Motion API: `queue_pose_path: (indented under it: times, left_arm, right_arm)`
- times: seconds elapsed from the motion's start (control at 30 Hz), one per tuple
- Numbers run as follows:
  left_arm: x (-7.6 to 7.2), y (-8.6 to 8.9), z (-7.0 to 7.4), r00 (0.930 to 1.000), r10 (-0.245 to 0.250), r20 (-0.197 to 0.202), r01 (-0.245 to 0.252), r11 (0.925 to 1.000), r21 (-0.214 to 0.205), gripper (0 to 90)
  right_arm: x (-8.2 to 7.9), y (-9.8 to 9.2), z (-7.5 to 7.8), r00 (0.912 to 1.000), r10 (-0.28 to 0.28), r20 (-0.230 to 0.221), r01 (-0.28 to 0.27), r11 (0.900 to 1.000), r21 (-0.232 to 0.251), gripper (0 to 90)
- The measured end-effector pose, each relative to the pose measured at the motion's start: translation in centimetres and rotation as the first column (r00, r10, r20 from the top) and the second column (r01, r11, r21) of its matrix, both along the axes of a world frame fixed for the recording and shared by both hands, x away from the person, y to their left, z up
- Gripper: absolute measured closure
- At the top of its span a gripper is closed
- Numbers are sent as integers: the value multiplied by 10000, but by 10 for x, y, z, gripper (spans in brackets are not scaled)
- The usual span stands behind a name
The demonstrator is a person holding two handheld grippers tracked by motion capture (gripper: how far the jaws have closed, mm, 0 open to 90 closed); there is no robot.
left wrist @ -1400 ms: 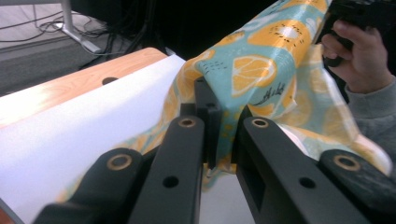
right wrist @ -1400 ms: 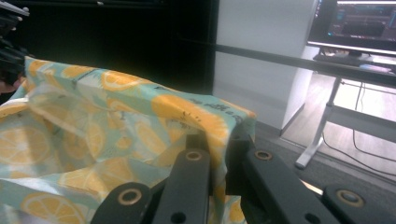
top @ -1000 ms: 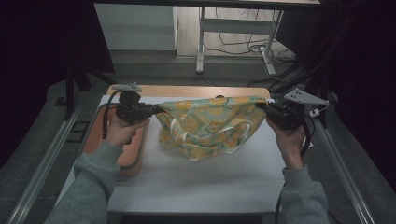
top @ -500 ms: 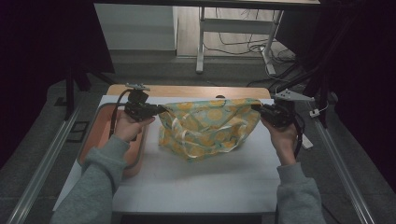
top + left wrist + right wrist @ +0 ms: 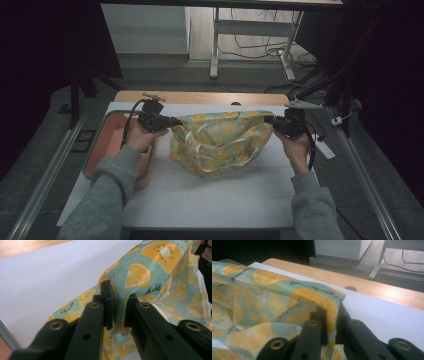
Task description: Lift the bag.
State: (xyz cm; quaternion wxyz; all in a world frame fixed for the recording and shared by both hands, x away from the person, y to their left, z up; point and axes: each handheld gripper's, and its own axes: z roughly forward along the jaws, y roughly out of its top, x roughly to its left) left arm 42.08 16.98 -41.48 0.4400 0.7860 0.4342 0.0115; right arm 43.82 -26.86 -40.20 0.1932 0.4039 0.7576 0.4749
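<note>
A cloth bag (image 5: 220, 140) printed with yellow citrus slices on pale teal lies spread on the white sheet (image 5: 200, 200), its cream handles loose on top. My left gripper (image 5: 172, 121) is at the bag's left top corner. In the left gripper view the bag (image 5: 150, 277) runs between the jaws of this gripper (image 5: 119, 297), which have just been opening and show a gap around the cloth. My right gripper (image 5: 270, 121) is at the right top corner. Its jaws (image 5: 332, 312) have just been opening slightly, but the folded bag corner (image 5: 312, 296) still fills the narrow gap.
An orange tray (image 5: 100, 150) lies under the left forearm at the sheet's left edge. A strip of wooden tabletop (image 5: 200, 97) runs behind the sheet. Metal rails flank the table, and a desk frame with cables stands farther back.
Both hands have come down and slightly closer together. The bag, stretched taut in the air before, now sags and rests on the white sheet.
</note>
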Motion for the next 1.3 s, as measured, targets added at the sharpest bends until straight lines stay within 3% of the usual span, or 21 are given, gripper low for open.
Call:
queue_pose_path:
  times: [0.07,0.13,0.2,0.3,0.5,0.63,0.83,0.93,1.0,1.07,1.3]
  left_arm:
    - [0,1,0,9999,91,53,-91,10000,14,698]
    - [-3,3,3,9987,348,383,-356,9991,217,484]
    - [-9,8,8,9954,516,806,-538,9982,248,376]
    - [-17,20,15,9938,510,984,-506,9987,-65,280]
    - [-33,34,21,9910,429,1267,-400,9989,-253,205]
    - [-46,33,20,9863,211,1634,-214,9998,-1,203]
    - [-70,38,12,9803,-17,1977,18,10000,-3,209]
    - [-85,39,4,9790,-135,2036,109,9998,137,210]
    - [-96,42,-2,9783,-78,2071,45,9998,168,210]
    - [-105,45,-6,9780,-37,2085,-2,9998,183,212]
    - [-120,51,-25,9841,-54,1775,-22,9991,422,219]
  right_arm:
    - [0,0,0,10000,-31,-3,31,10000,-3,774]
    - [-1,1,1,9997,-127,197,130,9998,-128,567]
    - [-3,2,5,9986,-339,398,347,9992,-205,383]
    - [-10,-3,16,9991,78,420,-85,9998,171,323]
    - [-22,-13,31,9985,236,489,-242,9996,112,268]
    - [-30,-15,27,9971,437,622,-448,9988,177,260]
    - [-48,-19,3,9904,1244,598,-1268,9912,392,275]
    - [-56,-21,-14,9887,1416,484,-1431,9892,308,282]
    - [-60,-21,-22,9880,1498,365,-1499,9887,2,285]
    - [-63,-22,-28,9872,1564,305,-1566,9876,59,297]
    - [-73,-22,-41,9832,1785,381,-1776,9837,-275,308]
